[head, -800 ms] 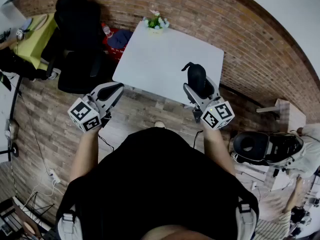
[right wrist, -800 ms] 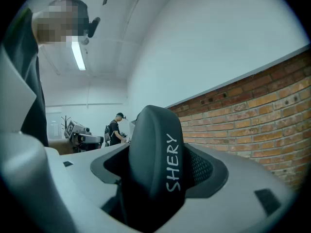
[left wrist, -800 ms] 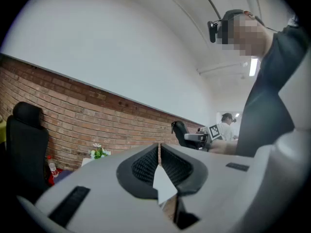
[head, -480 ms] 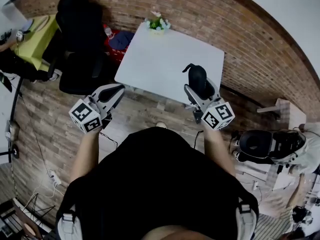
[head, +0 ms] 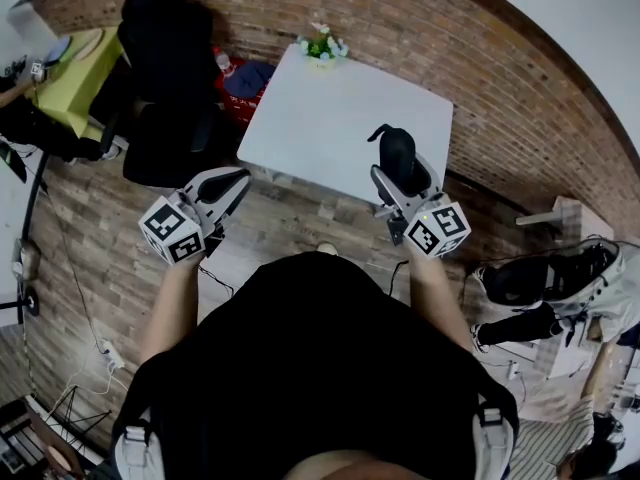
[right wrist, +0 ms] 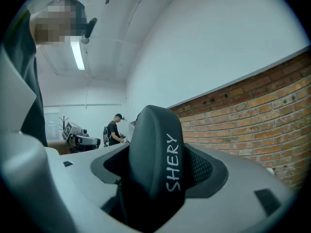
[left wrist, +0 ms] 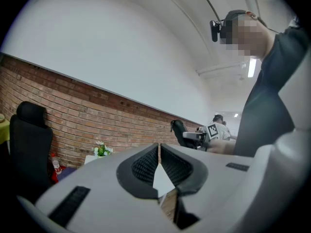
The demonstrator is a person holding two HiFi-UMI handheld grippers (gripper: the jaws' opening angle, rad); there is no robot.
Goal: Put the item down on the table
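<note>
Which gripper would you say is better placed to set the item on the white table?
The right gripper: its jaws grip the black item marked SHERY, seemingly above the white table's near edge. The left gripper is shut, empty and over the floor.

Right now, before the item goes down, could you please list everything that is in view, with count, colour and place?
table: one, white, ahead
plant: one, green with pale flowers, table's far corner
office chair: one, black, left of table
item: one, black, printed SHERY, held over table's near right side
left hand-held gripper: one, grey-white, jaws together, empty, short of table
right hand-held gripper: one, grey-white, clamped on item
</note>
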